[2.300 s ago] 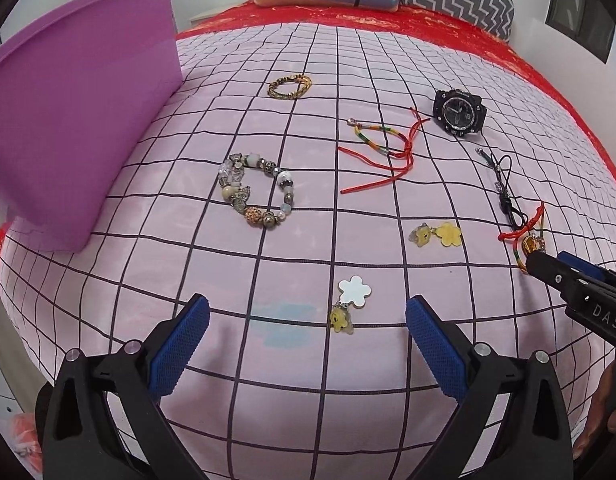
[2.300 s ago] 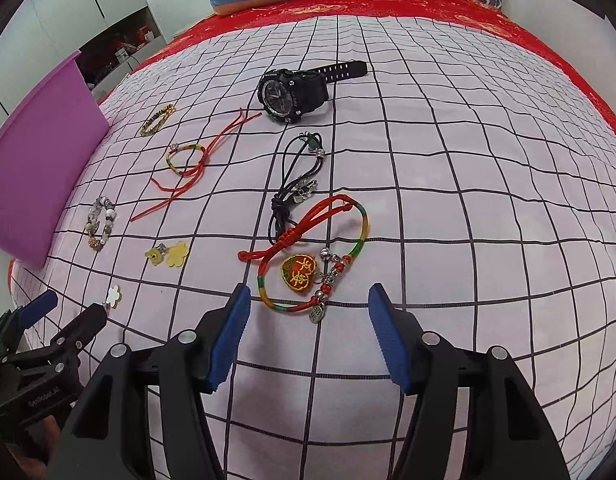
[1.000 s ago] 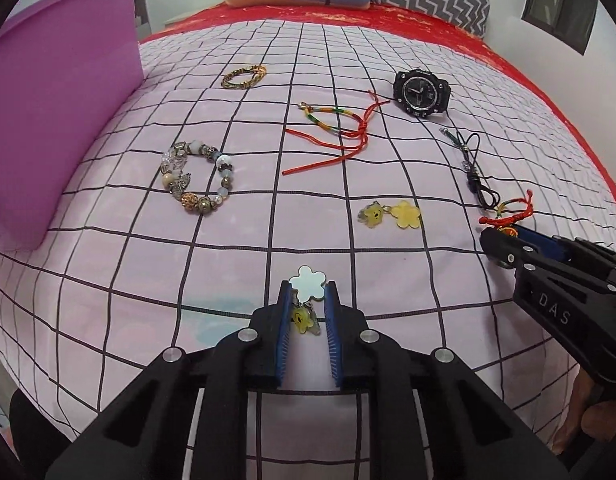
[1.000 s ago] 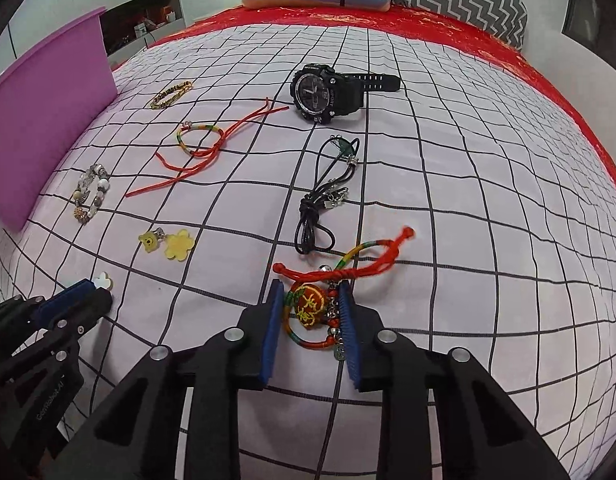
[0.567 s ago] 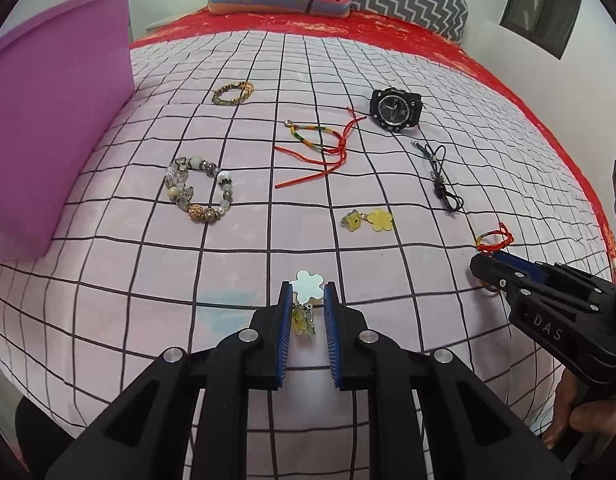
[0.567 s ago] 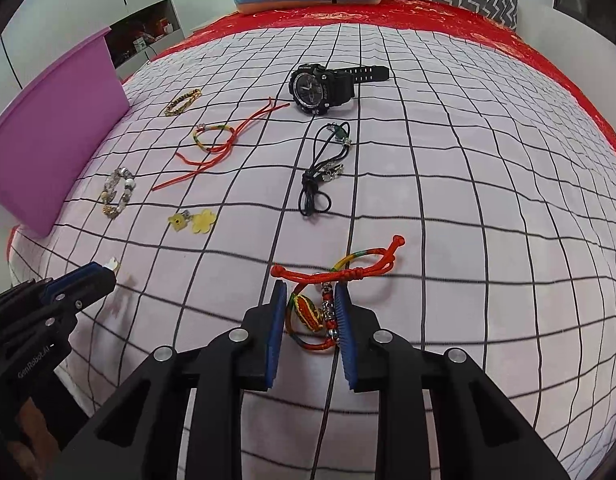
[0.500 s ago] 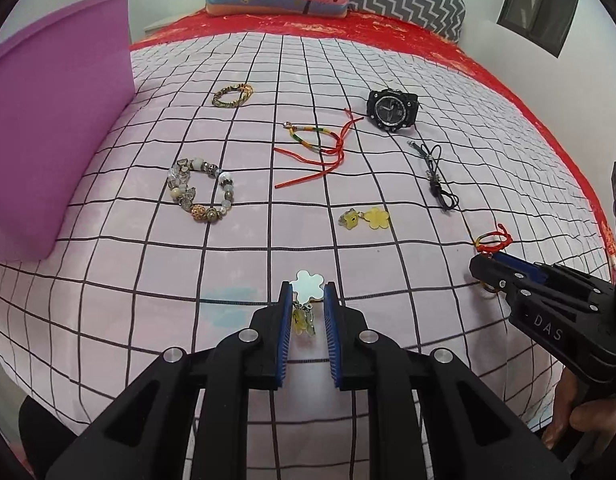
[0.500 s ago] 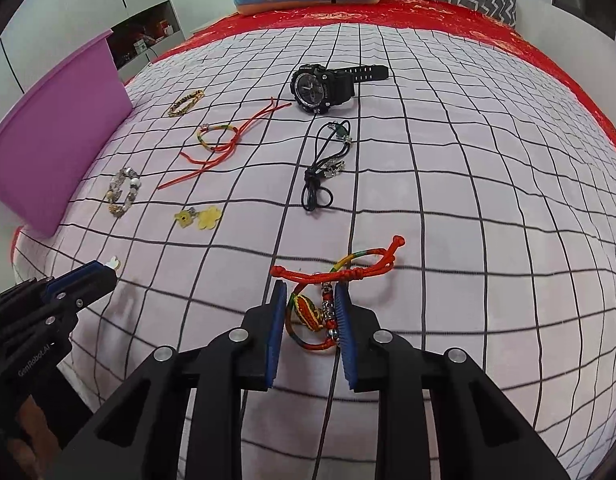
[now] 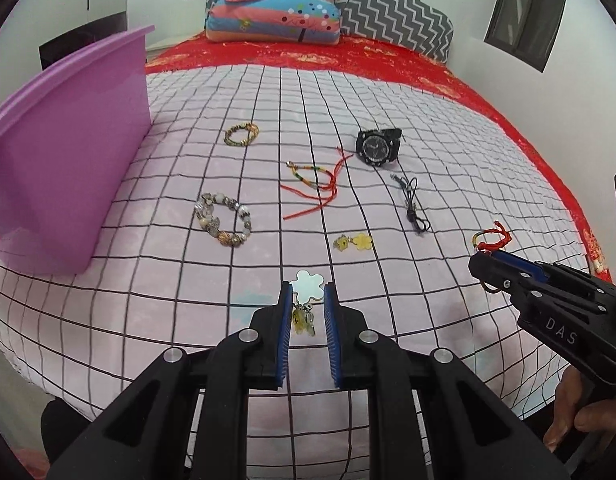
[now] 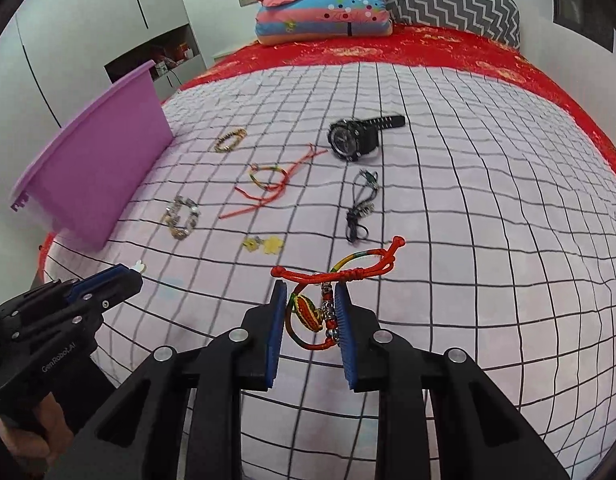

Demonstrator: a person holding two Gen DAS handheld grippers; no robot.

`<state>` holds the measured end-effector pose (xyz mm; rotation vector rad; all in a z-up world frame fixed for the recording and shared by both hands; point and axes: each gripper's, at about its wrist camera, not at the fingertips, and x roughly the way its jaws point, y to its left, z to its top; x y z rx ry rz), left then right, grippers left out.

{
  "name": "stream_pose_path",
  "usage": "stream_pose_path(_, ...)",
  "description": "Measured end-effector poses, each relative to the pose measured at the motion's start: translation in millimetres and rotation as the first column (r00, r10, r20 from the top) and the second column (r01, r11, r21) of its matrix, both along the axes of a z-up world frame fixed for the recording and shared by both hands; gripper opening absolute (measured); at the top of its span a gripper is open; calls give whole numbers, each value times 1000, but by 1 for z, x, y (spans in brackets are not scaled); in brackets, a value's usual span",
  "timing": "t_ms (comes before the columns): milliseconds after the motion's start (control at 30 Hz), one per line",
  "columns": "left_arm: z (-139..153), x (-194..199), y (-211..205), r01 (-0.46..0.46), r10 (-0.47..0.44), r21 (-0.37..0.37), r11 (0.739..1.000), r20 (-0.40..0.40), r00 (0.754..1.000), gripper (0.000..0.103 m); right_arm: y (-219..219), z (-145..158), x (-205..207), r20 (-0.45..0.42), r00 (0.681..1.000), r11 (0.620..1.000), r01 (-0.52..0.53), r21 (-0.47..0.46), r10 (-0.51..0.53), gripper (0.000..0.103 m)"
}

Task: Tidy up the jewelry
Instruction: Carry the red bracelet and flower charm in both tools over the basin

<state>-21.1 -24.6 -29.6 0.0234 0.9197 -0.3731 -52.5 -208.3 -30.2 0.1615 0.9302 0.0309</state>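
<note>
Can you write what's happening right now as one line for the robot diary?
left gripper: shut on flower charm | right gripper: shut on red cord bracelet | purple bin: at left

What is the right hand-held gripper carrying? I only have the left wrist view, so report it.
Observer: The right hand-held gripper is shut on a red cord bracelet; a round red, green and yellow charm hangs between its pads.
Operator: Check the watch strap.
Observer: One strap of the watch sticks straight out to the right, flat on the checked bedspread.
Operator: Look at my gripper from the side.
Observer: A hand grips the handle of the left hand-held gripper, and the white flower charm pokes past its tips.
</note>
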Motion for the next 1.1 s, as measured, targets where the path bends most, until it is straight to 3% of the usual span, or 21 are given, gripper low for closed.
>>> stream_pose_path(367, 62, 6, 43, -54, 56, -24, 998, 98, 994, 16, 50, 54, 15, 94, 992, 996, -88, 23, 86, 24)
stream_pose_path(633, 100, 26, 93, -112, 114, -20, 993, 161, 980, 16, 102, 88, 50, 145, 973, 981, -188, 45, 179, 24)
stream_pose_path(1100, 136, 73, 192, -246, 238, 14, 969, 219, 946, 16, 227, 142, 125, 235, 899, 919, -390, 48, 370, 24)
